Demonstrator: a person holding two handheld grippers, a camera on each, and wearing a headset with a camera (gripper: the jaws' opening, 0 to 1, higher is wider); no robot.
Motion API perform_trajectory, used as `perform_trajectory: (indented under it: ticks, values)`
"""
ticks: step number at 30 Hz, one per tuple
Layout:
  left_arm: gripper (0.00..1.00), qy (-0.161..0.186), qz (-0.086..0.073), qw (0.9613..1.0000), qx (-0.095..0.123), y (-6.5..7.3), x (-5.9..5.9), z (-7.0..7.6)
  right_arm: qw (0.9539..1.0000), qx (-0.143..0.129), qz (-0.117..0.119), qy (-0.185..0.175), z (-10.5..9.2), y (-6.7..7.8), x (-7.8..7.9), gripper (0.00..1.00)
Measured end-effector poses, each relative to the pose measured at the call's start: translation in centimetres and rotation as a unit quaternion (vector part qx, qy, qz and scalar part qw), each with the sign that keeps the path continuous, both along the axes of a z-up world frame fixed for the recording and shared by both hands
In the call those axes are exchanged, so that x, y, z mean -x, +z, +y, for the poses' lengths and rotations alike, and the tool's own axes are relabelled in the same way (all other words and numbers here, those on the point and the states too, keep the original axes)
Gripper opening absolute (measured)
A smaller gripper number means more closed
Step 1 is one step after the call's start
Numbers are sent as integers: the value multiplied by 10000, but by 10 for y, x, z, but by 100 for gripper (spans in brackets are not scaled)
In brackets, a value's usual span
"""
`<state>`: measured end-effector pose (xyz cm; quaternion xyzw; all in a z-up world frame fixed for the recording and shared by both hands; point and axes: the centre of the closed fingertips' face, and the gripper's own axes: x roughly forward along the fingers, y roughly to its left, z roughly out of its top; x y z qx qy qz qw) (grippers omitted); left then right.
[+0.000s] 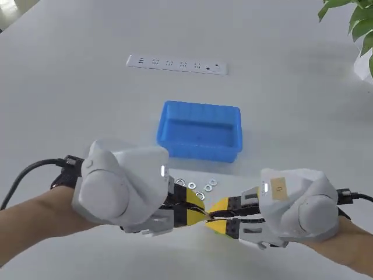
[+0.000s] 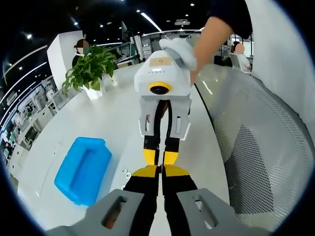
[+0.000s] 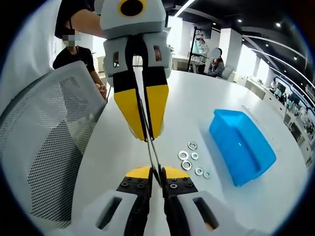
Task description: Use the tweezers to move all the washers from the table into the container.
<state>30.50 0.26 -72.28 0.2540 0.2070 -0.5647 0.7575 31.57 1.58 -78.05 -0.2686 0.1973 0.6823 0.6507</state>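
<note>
Your two grippers meet tip to tip over the near edge of the white table (image 1: pixel 87 105), with the tweezers (image 3: pixel 150 142) bridging them. Your left gripper (image 2: pixel 160 170) has its yellow-tipped jaws pressed together on one end of the tweezers. Your right gripper (image 3: pixel 157 174) has its jaws pinched on the other end, so the thin metal arms run straight from one seam to the other, raised off the tabletop.

The washers (image 1: pixel 198 188) lie in a small loose cluster on the table just beyond your gripper tips, between them and the blue plastic container (image 1: pixel 198 149). None of them touches the container's near wall. The container sits square to you at the middle of the table, and farther back a white power strip (image 1: pixel 176 64) lies flat. A potted plant (image 1: pixel 355 23) stands at the far right corner, and a grey mesh chair (image 3: pixel 49 137) is beside the table on your side
</note>
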Motion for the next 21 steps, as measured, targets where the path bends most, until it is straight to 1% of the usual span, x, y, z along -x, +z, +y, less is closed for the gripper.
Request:
perform_trajectory:
  ticks: [4,8,9,13,17,18,19,20,21]
  values:
    - [5,-51,-22,9999,95,3,-2,-10,10000,-15,-47,-39,-3,0,-1,8]
    - [5,-147,-113,9997,159,4,-3,-19,9999,43,-147,3,-6,-1,-2,9]
    - [5,-143,-80,9997,204,4,-3,-20,9999,52,-151,8,-7,-1,-2,9]
    - [5,-149,-81,9996,245,4,-3,-21,9998,90,-177,51,-6,-2,-2,9]
    - [5,-178,-97,9995,258,4,-3,-22,9990,171,-324,242,-1,-3,0,9]
    - [5,-174,-127,9995,252,4,-4,-21,9980,227,-451,375,-2,-4,-2,8]
    - [6,-166,-134,9995,254,4,-5,-21,9983,227,-402,358,-2,-4,-1,8]
    - [6,-162,-133,9994,271,4,-5,-21,9982,229,-406,369,-2,-4,-1,8]
    - [6,-172,-145,9994,280,4,-5,-21,9978,226,-466,417,-2,-4,0,7]
